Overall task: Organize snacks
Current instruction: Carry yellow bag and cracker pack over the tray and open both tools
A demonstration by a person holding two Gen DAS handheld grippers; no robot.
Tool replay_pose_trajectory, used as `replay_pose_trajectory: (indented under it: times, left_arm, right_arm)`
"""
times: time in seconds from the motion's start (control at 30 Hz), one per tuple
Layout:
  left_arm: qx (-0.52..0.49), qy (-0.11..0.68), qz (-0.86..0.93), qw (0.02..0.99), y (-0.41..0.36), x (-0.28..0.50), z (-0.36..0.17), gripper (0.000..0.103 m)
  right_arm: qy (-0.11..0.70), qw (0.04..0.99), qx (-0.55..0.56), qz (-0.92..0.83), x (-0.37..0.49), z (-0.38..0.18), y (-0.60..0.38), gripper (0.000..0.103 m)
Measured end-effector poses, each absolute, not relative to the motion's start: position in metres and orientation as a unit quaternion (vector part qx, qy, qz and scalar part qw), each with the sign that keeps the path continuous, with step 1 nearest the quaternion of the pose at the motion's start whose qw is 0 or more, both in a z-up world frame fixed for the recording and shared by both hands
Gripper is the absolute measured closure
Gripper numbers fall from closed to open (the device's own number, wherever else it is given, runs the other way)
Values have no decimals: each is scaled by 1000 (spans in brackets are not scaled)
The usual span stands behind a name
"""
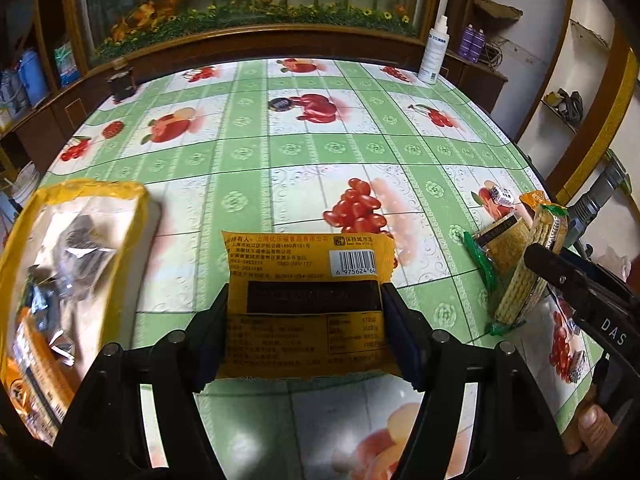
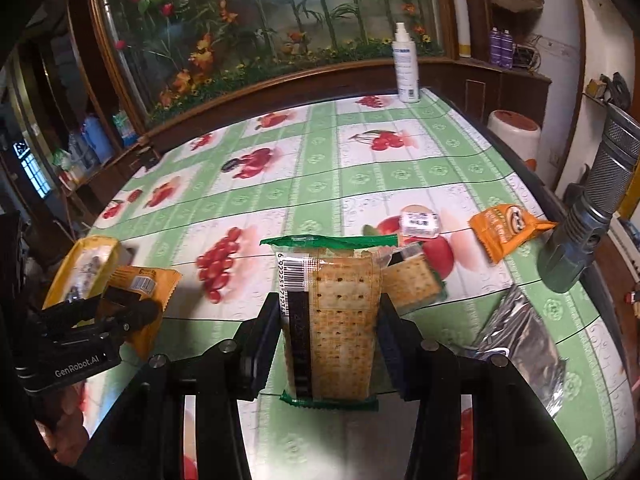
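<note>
Between my left fingers (image 1: 304, 320) sits the yellow snack packet (image 1: 308, 280), pinched by its two side edges and held just above the bench (image 1: 280, 152), barcode side up. My right fingers (image 2: 324, 340) pinch a green-ended cracker pack (image 2: 332, 320) the same way, upright and lifted off the cloth.

Left of the yellow packet lies the clear bag with the yellow rim (image 1: 68, 272), mouth toward me, already holding several dark and orange wrappers; I judge it to be the collecting place, so part of the sorting is done. To the packet's right, near the cracker pack, a second cracker pack (image 2: 412, 280) lies flat, and beyond that a small white sweet (image 2: 420, 222), an orange sachet (image 2: 504, 230) and a silver foil pouch (image 2: 520, 336) are still loose.

I reckon both held packs go in next, then the four stragglers.
</note>
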State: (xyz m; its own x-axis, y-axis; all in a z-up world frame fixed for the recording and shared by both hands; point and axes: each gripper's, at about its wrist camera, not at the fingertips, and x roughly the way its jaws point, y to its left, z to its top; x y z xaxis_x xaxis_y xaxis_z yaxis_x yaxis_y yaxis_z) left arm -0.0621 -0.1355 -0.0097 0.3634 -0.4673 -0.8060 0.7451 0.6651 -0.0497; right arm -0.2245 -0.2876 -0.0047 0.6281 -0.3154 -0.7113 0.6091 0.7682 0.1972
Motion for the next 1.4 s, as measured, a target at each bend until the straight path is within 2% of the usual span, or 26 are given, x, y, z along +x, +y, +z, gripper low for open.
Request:
replay_pose_trajectory:
  times: [0.77, 1.4]
  left_arm:
    - [162, 335, -293, 881, -41, -82, 32, 34]
    - [116, 343, -209, 908, 51, -40, 32, 34]
  right_arm:
    - [304, 917, 199, -164, -205, 42, -204, 55]
    - [326, 932, 151, -41, -128, 53, -102, 56]
